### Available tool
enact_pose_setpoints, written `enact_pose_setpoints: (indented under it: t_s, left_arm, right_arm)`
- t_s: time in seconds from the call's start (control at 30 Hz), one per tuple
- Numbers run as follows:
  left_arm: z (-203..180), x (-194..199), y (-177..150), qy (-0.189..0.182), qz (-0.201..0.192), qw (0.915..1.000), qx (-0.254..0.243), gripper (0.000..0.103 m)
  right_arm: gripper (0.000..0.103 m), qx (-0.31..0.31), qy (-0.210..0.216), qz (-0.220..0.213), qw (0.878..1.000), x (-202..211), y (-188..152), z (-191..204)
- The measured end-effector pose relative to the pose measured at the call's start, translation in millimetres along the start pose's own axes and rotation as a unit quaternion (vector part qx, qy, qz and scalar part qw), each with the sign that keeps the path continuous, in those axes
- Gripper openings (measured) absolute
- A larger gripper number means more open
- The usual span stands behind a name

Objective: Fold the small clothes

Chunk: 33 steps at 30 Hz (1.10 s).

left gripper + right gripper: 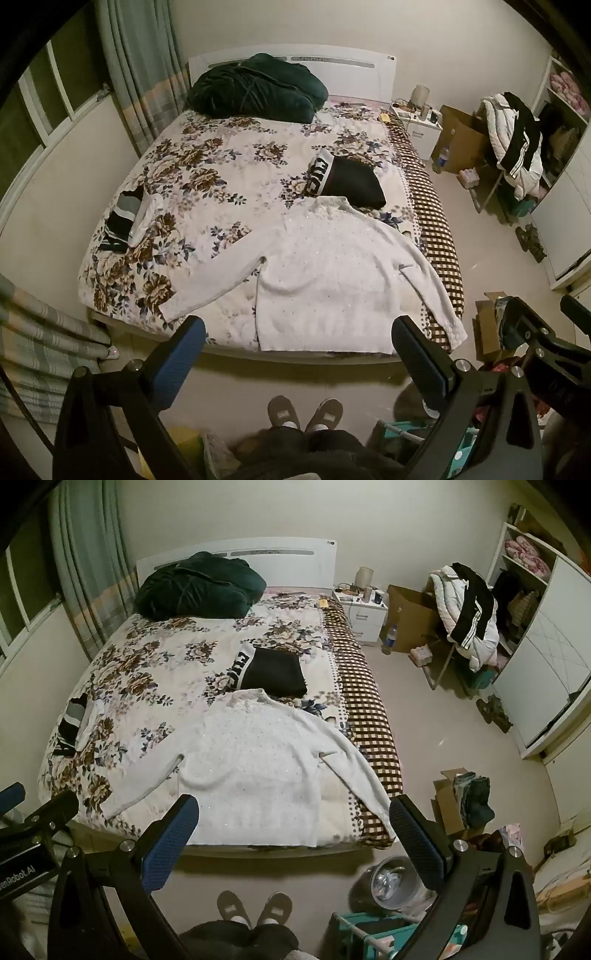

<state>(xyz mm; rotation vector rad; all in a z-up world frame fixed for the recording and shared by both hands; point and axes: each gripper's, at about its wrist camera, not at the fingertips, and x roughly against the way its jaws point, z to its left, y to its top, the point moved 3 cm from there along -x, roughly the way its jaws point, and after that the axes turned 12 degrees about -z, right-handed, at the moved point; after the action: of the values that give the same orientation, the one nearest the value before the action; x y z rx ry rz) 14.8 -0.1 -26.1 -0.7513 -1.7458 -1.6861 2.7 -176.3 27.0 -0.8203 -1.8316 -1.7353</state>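
Two grippers are hovering above the foot of the bed [221,155], both with jaws spread wide and nothing between them; the left gripper [297,350] is showing its blue pads at roughly 7 and 5 o'clock of its own view, and the right gripper [293,830] is doing the same in its view. One white sweater [325,266] is lying flat and face up on the floral bedspread, collar pointing toward 12 o'clock, hem running along the bed's near edge; in the left wrist view the hem is sitting just beyond the gap between the fingers, toward 12 o'clock, apart from both pads. From the right wrist view the white sweater [251,760] is lying likewise just past the open fingers; its one sleeve is stretching toward 8 o'clock, its other sleeve is trailing toward 4 o'clock over the checked blanket [369,716] at the bed's side, ending near the right finger's tip. Beyond the collar, toward 1 o'clock, a folded black garment [351,181] with a white lettered band is resting on the bedspread; a striped folded piece [123,221] is lying well apart toward 9 o'clock; a dark green bundle [255,88] is sitting against the headboard at 12 o'clock. At 6 o'clock the person's slippers [255,908] are standing on the floor.
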Motion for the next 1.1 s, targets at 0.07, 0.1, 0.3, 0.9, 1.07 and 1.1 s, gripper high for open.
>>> enact_pose_setpoints:
  t_s: [0.07, 0.1, 0.3, 0.9, 1.07, 1.1]
  left_arm:
    - [0.3, 0.1, 0.0, -0.002, 0.000, 1.0000, 0.002, 0.103]
    - [0.6, 0.4, 0.0, -0.002, 0.000, 1.0000, 0.001, 0.103]
    - [5.8, 5.2, 0.9, -0.005, -0.004, 1.0000, 0.001, 0.103]
    - [8.8, 5.5, 2.8, 0.006, 0.000, 1.0000, -0.003, 0.103]
    - [7.5, 5.5, 2.3, 0.006, -0.002, 1.0000, -0.003, 0.103]
    - [8.1, 5.9, 2.5, 0.006, -0.002, 1.0000, -0.003, 0.103]
  right_arm:
    - [0.103, -0.002, 0.004, 0.000, 1.000, 0.6, 0.0, 0.3]
    - [0.103, -0.003, 0.005, 0.000, 1.000, 1.0, 0.0, 0.2]
    - [0.103, -0.003, 0.007, -0.001, 1.000, 2.6, -0.2, 0.5]
    - [0.103, -0.001, 0.008, -0.003, 1.000, 12.2, -3.6, 11.7]
    - [0.103, -0.001, 0.008, -0.003, 1.000, 12.2, -3.8, 10.9]
    - [0.103, -0.001, 0.008, -0.004, 1.000, 12.9, -4.0, 11.6]
